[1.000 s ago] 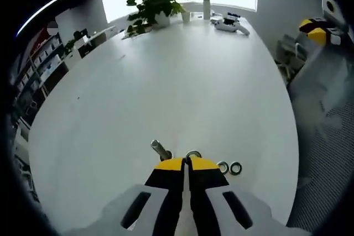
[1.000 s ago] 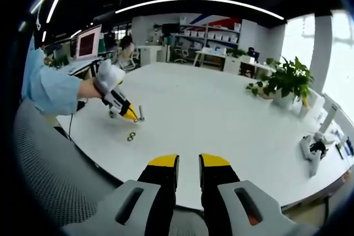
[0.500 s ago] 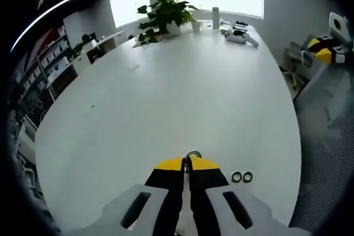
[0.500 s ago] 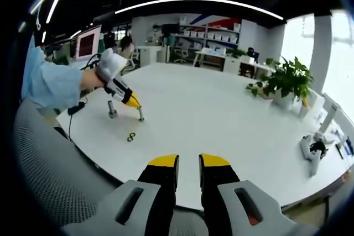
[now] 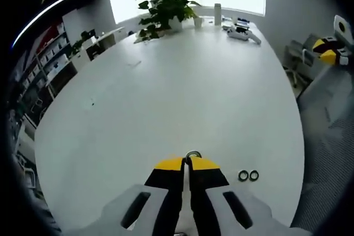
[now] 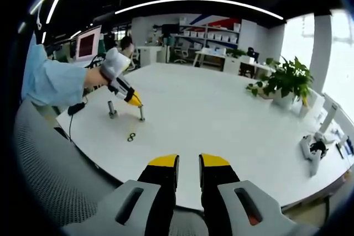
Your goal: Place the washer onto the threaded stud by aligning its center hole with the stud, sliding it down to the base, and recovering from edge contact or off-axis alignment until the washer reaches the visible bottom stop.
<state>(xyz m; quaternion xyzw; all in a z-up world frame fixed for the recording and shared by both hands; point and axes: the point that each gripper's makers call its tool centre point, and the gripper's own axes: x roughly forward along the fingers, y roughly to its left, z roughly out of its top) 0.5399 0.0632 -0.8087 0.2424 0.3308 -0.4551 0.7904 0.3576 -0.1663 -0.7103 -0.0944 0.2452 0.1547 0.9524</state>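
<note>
One washer (image 5: 193,154) sits pinched between the yellow tips of the left gripper (image 5: 186,163), its ring poking out just past the pressed-together jaws. From the right gripper view, the left gripper (image 6: 131,99) hangs above the table (image 6: 221,120) with two upright posts under it: one threaded stud (image 6: 141,113) just below and slightly ahead of the tips, a second stud (image 6: 112,109) back under the hand (image 6: 114,64). Which of the two is the target I cannot tell, but the nearer one lies almost straight beneath the washer, its long axis vertical. So the coming move is likely a short descent, with the washer's hole brought square over that stud's top; any tilt of the ring against the vertical axis would catch an edge on the thread. Two spare washers (image 5: 249,175) lie flat on the table, off to the right of the left gripper and close to each other. The right gripper (image 6: 188,167) is spread, holding nothing, well apart from the studs, so the left does the work.
</note>
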